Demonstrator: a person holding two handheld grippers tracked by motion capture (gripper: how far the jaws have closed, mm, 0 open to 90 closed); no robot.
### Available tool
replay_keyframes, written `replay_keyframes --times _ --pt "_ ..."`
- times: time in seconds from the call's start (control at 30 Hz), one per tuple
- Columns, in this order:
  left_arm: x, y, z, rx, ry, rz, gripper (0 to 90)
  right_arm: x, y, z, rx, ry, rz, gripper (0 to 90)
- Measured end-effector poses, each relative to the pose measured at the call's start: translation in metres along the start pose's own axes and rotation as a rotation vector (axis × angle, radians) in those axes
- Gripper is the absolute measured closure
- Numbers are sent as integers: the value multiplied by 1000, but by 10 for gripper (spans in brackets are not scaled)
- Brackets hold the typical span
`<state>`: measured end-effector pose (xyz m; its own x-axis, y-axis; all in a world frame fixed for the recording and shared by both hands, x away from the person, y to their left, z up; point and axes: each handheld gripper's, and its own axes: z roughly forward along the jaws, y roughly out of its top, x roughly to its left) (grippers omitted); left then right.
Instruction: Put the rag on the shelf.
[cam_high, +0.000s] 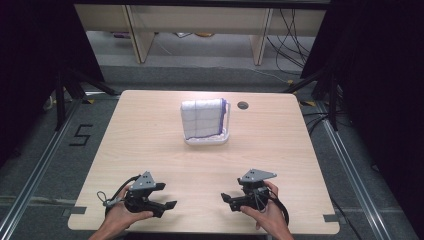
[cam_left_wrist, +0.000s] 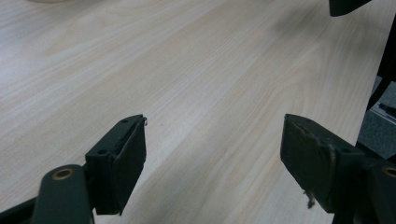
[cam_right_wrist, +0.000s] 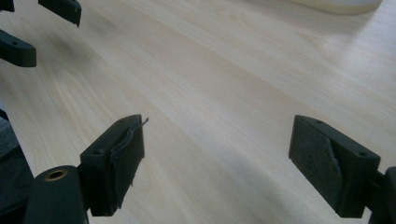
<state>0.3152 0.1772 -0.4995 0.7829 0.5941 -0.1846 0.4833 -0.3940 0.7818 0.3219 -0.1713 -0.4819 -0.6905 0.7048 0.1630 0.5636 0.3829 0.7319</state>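
Both claws, left (cam_high: 170, 205) and right (cam_high: 226, 198), are held wide and empty near the tabletop (cam_high: 150, 145) edge; a reach toward the towel-draped rack (cam_high: 205, 122) is judged next.

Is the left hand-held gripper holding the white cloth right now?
No. The left hand-held gripper has its jaws wide apart over bare table, while the white cloth hangs on its rack at the far side.
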Motion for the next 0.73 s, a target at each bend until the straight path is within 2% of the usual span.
replay_keyframes --times 0.03,0.07,0.13,0.17,0.23,0.27,0.33,0.43,0.57,0.6,0.73 --pt "1 -1 0 12 6 15 221 2 -2 1 9 -5 -8 186" --pt "0 -3 2 3 0 2 221 3 -4 1 16 -4 -2 184" --pt "-1 -6 4 7 -3 -1 216 5 -7 2 19 -4 -12 182" --pt "0 -6 4 28 4 9 211 6 -9 2 21 -8 -9 181" --pt "1 -8 6 29 4 6 195 8 -11 3 32 -9 -3 179" --pt "2 -8 6 35 10 9 192 7 -12 3 31 -8 -19 177" --pt "2 -8 7 21 11 -3 188 9 -13 4 41 -6 -6 177" --pt "2 -8 7 11 11 -1 178 9 -13 5 40 4 -13 176" --pt "3 -8 6 36 9 21 178 9 -13 6 35 -10 -22 178" --pt "2 -8 6 34 9 18 178 9 -14 8 21 -13 -20 178" --pt "3 -8 7 22 15 7 178 8 -13 6 38 -12 -28 178"
